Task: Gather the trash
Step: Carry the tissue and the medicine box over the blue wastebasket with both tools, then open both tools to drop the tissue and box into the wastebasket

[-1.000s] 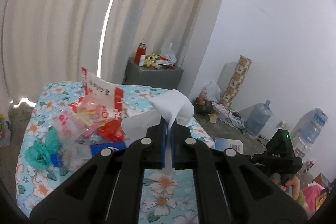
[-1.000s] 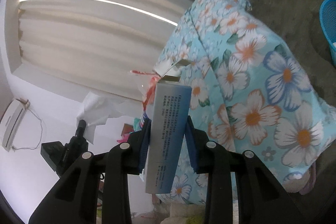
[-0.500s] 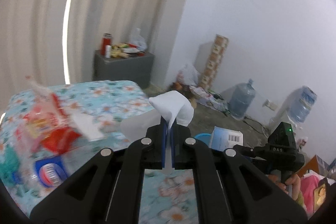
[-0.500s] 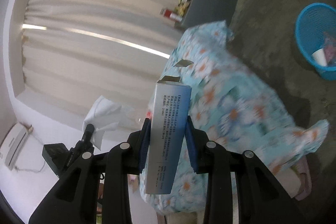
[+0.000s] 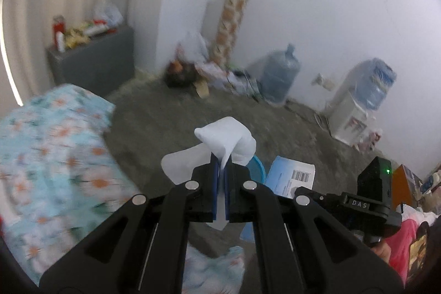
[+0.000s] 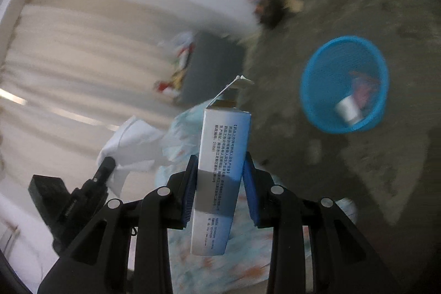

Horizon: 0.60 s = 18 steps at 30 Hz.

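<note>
The blue basket (image 6: 344, 84) on the concrete floor (image 6: 386, 183) is where both loads seem bound, and it already holds a white cup and some coloured scraps. In the right wrist view it lies ahead and to the right of the right gripper (image 6: 220, 183), well apart from it; in the left wrist view only a sliver of its rim (image 5: 257, 170) shows, just behind the fingers of the left gripper (image 5: 220, 183). The flowered bed cover (image 5: 55, 156) lies to the left, clear of both. To do this step well, I would bring each gripper over the basket's mouth before letting go, low enough that nothing drifts aside. The carton (image 6: 220, 175), a tall blue-and-white box with its top flap open, stands upright between the right gripper's pads, which press its two long sides; it should drop straight. The tissue (image 5: 224, 141) is pinched in the left gripper's almost fully closed jaws, its crumpled bulk above the tips; being light, it may cling or float, so release it close over the mouth.
</note>
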Available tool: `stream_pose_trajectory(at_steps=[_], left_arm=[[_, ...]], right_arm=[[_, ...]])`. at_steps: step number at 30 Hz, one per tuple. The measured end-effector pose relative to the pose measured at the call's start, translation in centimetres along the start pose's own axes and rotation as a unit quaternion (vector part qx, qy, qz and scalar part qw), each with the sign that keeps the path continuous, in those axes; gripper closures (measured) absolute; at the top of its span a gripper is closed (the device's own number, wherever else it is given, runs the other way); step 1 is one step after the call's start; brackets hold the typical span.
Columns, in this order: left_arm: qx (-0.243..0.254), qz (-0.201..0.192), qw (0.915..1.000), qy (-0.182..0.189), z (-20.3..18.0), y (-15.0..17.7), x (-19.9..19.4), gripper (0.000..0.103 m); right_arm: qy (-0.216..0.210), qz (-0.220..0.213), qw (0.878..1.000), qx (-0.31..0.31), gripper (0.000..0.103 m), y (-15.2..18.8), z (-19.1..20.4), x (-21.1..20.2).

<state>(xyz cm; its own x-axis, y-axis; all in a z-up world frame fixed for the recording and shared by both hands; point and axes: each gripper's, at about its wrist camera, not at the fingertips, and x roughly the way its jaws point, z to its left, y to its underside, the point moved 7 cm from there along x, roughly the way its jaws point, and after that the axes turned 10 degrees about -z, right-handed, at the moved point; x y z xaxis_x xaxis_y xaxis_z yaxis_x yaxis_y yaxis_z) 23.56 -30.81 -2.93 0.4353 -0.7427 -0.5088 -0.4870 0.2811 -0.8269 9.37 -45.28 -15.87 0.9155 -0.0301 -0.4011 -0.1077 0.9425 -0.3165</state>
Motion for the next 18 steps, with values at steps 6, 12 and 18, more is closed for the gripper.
stream_pose_trajectory(at_steps=[6,12,18], left_arm=[[0.008,0.077,0.9969,0.016,-2.1,2.4,9.9,0.101],[0.011,0.141,0.9896,0.025,-4.1,4.2,19.9,0.101],[0.006,0.171,0.9847,0.033,-5.1,5.4,26.8,0.069]], right_arm=[[0.088,-0.043,0.995,0.012,0.071,-4.0,-6.7,1.1],[0.14,-0.05,0.989,0.007,0.071,-6.9,-10.5,5.4],[0.18,-0.016,0.984,-0.008,0.039,-9.0,-14.0,11.5]])
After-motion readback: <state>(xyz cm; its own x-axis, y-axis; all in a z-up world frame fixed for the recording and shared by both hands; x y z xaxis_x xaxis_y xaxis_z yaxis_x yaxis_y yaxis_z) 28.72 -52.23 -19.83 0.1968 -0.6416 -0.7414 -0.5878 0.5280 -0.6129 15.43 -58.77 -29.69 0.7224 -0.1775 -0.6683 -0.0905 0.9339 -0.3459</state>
